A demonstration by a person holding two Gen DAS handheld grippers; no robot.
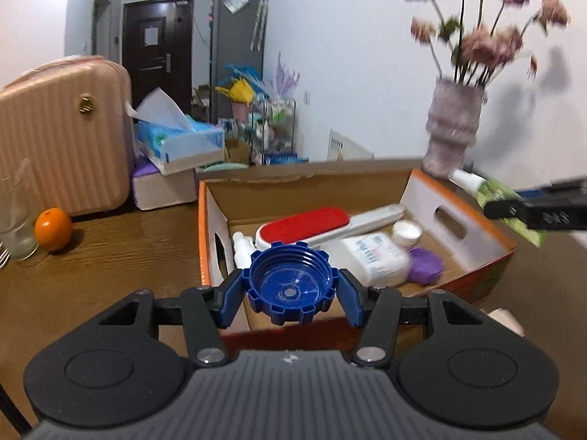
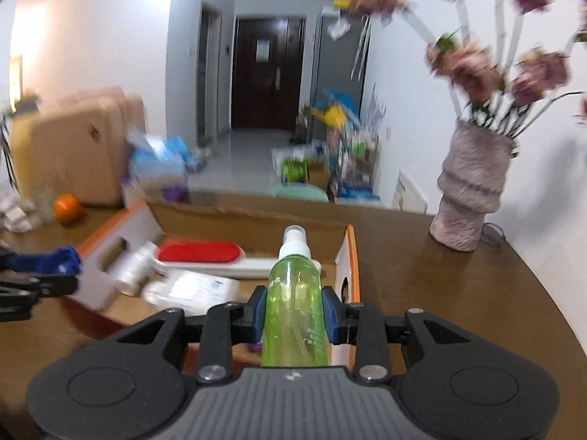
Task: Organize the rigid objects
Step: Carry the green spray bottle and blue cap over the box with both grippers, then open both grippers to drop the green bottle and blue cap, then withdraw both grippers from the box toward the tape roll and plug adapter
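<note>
Left wrist view, lower centre: left gripper (image 1: 291, 286) clamps blue cap (image 1: 291, 283) above cardboard box (image 1: 473, 286). Right wrist view, centre: right gripper (image 2: 294, 311) squeezes green spray bottle (image 2: 293, 304) at box edge. Risk: smooth bottle slipping; crowded box deflecting either item.

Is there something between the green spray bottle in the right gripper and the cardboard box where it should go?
Nothing visible blocks it. The green spray bottle, clamped in the right gripper, points over the open top of the cardboard box. The red lint brush and white bottle already lie inside, leaving bare floor.
</note>
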